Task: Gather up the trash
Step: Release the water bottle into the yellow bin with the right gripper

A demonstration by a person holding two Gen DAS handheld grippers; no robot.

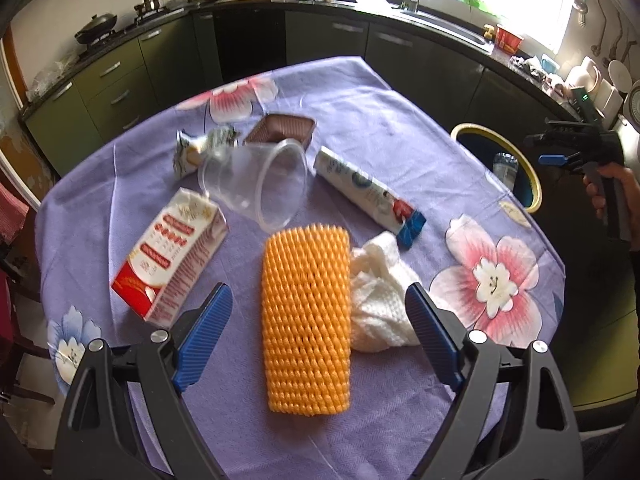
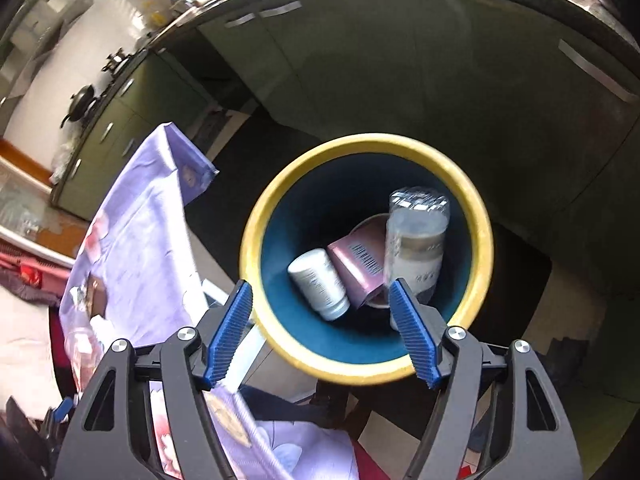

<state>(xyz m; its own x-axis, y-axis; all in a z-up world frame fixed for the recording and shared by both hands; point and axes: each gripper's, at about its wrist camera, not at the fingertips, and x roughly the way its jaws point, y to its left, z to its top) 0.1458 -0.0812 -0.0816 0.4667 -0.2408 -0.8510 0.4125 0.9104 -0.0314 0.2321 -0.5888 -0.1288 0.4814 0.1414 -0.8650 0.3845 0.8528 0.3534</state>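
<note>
The trash is lying across the purple cloth [image 1: 400,128]: an orange foam net [image 1: 306,320] nearest, a crumpled tissue [image 1: 378,300] touching its right side, a carton [image 1: 172,264] to its left, and beyond them a clear cup [image 1: 256,184] on its side, a tube [image 1: 368,192], a brown tray [image 1: 280,130] and a wrapper [image 1: 200,146]. The left gripper [image 1: 320,336] is hovering over the net with its jaws spread wide on either side, gripping nothing. The right gripper [image 2: 322,330] is hanging above the yellow-rimmed bin [image 2: 256,232] just off the table's edge, jaws released and empty; a clear bottle [image 2: 416,240], a white bottle [image 2: 320,282] and a pink can [image 2: 358,268] are lying inside. The floor around the bin is looking open.
</note>
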